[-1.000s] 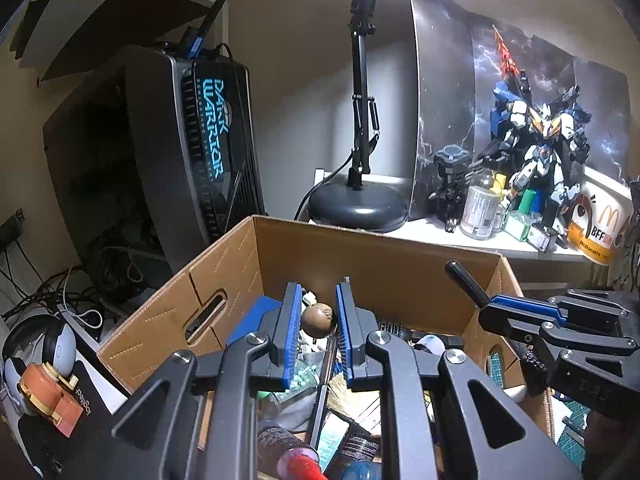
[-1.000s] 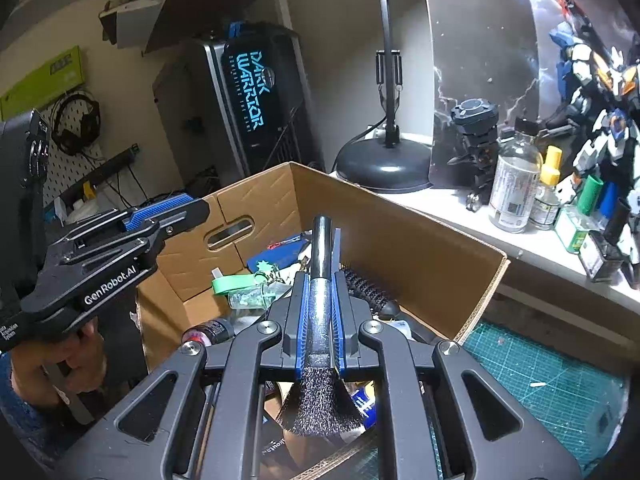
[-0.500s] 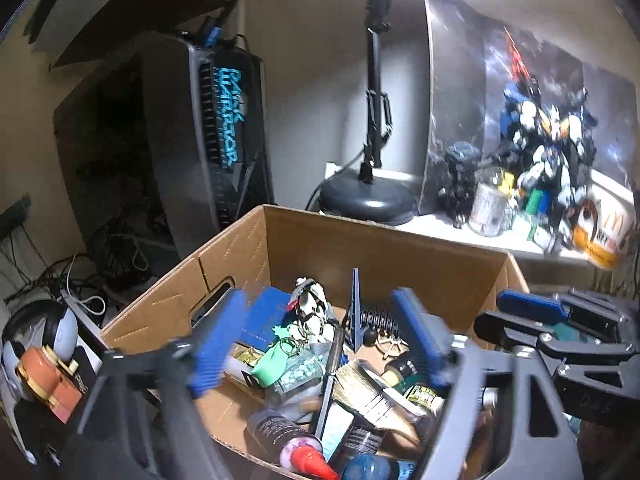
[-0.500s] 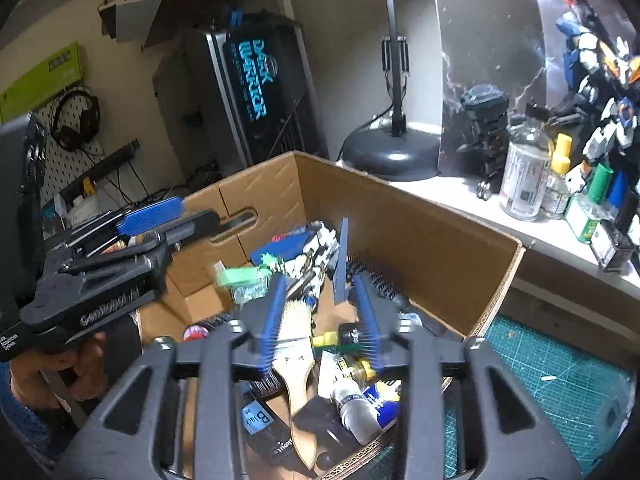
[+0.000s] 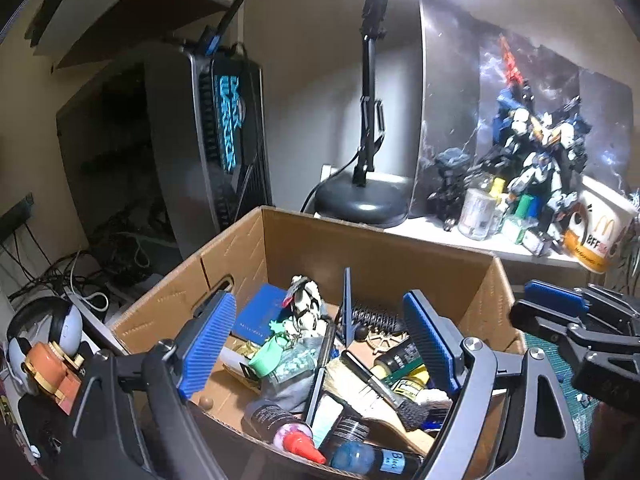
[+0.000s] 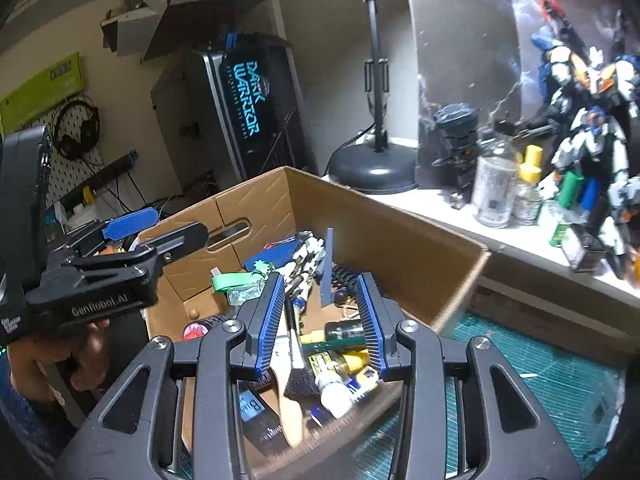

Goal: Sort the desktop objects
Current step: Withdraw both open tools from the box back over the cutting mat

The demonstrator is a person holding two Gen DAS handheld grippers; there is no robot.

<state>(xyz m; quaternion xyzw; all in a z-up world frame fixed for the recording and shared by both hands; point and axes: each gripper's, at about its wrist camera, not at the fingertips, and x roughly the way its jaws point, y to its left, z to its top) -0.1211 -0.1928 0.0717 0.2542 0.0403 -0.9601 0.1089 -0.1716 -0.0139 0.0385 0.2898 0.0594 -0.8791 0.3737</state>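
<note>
A cardboard box (image 5: 384, 248) (image 6: 384, 236) holds several small items: paint bottles, brushes, a blue booklet (image 5: 260, 312), a white figure (image 5: 306, 308) and a small brown ball (image 5: 207, 401). My left gripper (image 5: 316, 344) is open and empty above the box. My right gripper (image 6: 322, 316) is open and empty above the box too. A black wire brush (image 6: 296, 376) lies among the items below the right gripper. Each gripper also shows at the edge of the other's view: the right one (image 5: 580, 324) and the left one (image 6: 132, 240).
A black desk lamp (image 6: 374, 168) stands behind the box. Bottles and robot models (image 6: 580, 128) line a white shelf at the right. A PC tower (image 6: 244, 108) stands at the back left. A green cutting mat (image 6: 540, 384) lies right of the box.
Both grippers opened. The left let go of the small brown ball and the right let go of the wire brush; both now lie in the box.
</note>
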